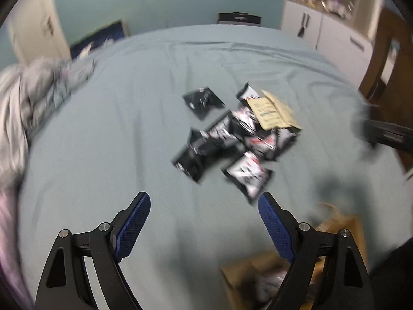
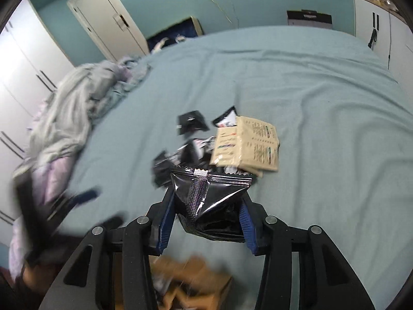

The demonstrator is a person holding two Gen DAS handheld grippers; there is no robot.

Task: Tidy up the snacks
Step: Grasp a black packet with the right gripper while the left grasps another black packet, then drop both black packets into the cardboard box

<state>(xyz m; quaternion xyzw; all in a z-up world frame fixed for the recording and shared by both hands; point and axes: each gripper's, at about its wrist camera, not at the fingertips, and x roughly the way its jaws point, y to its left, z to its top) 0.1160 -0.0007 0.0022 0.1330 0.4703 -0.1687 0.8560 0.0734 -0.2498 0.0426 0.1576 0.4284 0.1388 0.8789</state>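
Black snack packet clamped between right gripper fingers; snack pile just ahead. Left gripper spread wide, nothing held. Brown box seen below-right; crumpled blanket far left.

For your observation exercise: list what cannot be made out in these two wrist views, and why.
- Left wrist: print on the snack packets, motion-blurred.
- Left wrist: cardboard box contents, blurred and behind the left gripper.
- Right wrist: the black packet's lower end, hidden between the right gripper's fingers.
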